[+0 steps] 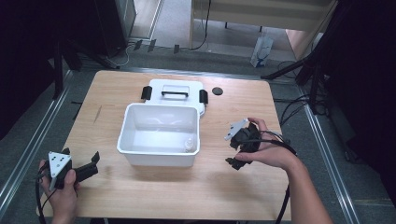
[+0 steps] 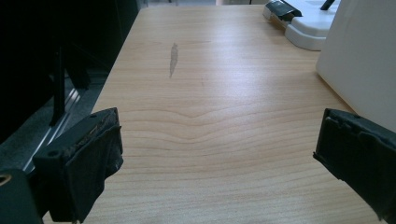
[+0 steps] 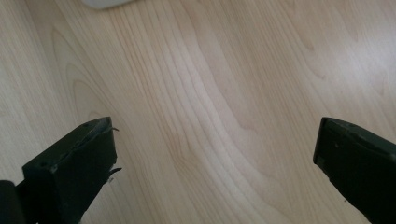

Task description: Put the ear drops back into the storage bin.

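Right now the white box (image 1: 159,135) sits open at the middle of the table (image 1: 233,186), between both grippers, its lid (image 1: 175,93) lying flat just behind it and a small bottle (image 1: 189,144) in its near right corner. Both the left gripper (image 1: 81,163) and right gripper (image 1: 238,149) are spread wide and empty; the right one looks nearer the bottle, which lies to its left.

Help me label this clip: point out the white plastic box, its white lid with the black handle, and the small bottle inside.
white plastic box (image 1: 159,158), high view, front wall.
white lid (image 1: 175,85), high view, top surface.
small bottle (image 1: 189,145), high view, body.
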Available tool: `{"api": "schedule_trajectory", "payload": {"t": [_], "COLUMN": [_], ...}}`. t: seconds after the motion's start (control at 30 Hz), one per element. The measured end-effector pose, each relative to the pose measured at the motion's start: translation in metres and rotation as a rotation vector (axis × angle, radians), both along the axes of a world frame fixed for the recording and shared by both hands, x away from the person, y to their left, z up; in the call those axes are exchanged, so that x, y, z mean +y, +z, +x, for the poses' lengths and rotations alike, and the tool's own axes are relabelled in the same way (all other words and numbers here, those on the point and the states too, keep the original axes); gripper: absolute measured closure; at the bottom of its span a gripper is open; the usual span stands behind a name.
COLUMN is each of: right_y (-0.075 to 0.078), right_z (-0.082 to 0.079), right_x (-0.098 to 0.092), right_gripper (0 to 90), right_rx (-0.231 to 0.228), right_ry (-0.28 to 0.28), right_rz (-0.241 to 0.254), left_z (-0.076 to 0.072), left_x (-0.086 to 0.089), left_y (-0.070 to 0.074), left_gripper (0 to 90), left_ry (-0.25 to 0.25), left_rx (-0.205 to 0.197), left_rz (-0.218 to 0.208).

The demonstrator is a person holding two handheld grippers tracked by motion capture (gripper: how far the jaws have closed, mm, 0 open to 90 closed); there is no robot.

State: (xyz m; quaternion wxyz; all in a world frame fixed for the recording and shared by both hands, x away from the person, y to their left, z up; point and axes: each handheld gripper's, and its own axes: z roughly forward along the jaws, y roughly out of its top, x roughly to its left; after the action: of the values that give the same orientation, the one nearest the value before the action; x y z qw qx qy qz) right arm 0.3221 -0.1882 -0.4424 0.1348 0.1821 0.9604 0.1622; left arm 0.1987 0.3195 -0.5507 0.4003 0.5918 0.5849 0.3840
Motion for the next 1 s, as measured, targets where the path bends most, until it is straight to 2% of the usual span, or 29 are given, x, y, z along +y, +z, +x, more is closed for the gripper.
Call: {"api": "schedule_trajectory", "payload": {"t": [0.07, 0.13, 0.17, 0.23, 0.27, 0.3, 0.33, 0.37, 0.5, 0.7, 0.8, 0.83, 0.87, 0.93, 1.0], "right_y": [-0.005, -0.012, -0.012, -0.02, -0.02, -0.026, -0.026, -0.034, -0.046, -0.072, -0.078, -0.081, -0.081, -0.088, -0.09], "right_z": [-0.003, -0.009, -0.009, -0.014, -0.014, -0.018, -0.018, -0.022, -0.029, -0.045, -0.053, -0.06, -0.06, -0.071, -0.074], "right_x": [-0.008, -0.022, -0.022, -0.036, -0.036, -0.046, -0.046, -0.054, -0.065, -0.088, -0.103, -0.114, -0.114, -0.126, -0.13], "right_gripper": [0.0, 0.0, 0.0, 0.0, 0.0, 0.0, 0.0, 0.0, 0.0, 0.0, 0.0, 0.0, 0.0, 0.0, 0.0], "right_rx": [0.008, -0.011, -0.011, -0.039, -0.039, -0.052, -0.052, -0.057, -0.073, -0.111, -0.136, -0.144, -0.144, -0.166, -0.18], "right_ry": [-0.021, -0.066, -0.066, -0.121, -0.121, -0.154, -0.154, -0.183, -0.227, -0.339, -0.407, -0.446, -0.446, -0.491, -0.503], "right_rz": [0.026, 0.076, 0.076, 0.134, 0.134, 0.194, 0.194, 0.241, 0.298, 0.413, 0.499, 0.551, 0.551, 0.582, 0.584], "left_z": [0.0, 0.0, 0.0, 0.0, 0.0, 0.0, 0.0, 0.0, 0.001, 0.001, 0.001, 0.001, 0.001, 0.001, 0.001], "left_x": [0.0, 0.0, 0.0, 0.0, 0.0, 0.0, 0.0, 0.0, 0.001, 0.0, 0.002, 0.002, 0.003, 0.003, 0.002], "left_y": [0.0, 0.0, 0.0, 0.0, 0.0, 0.0, 0.0, 0.0, 0.0, 0.0, 0.0, 0.0, 0.0, 0.0, 0.0], "left_gripper": [1.1, 1.1, 1.0, 1.0, 1.0, 1.0, 1.0, 1.0, 0.9, 0.9, 0.0, 0.0, 0.0, 0.0, 0.0], "left_ry": [0.0, 0.002, 0.002, 0.003, 0.003, 0.003, 0.006, 0.005, 0.006, 0.008, 0.004, 0.004, 0.004, 0.003, 0.004], "left_rx": [0.0, -0.003, -0.003, 0.001, 0.001, 0.001, 0.001, 0.002, 0.002, 0.003, 0.007, 0.007, 0.007, 0.009, 0.012], "left_rz": [0.001, -0.003, -0.003, 0.0, 0.0, -0.001, -0.004, -0.005, -0.005, -0.004, -0.018, -0.025, -0.027, -0.027, -0.024]}}
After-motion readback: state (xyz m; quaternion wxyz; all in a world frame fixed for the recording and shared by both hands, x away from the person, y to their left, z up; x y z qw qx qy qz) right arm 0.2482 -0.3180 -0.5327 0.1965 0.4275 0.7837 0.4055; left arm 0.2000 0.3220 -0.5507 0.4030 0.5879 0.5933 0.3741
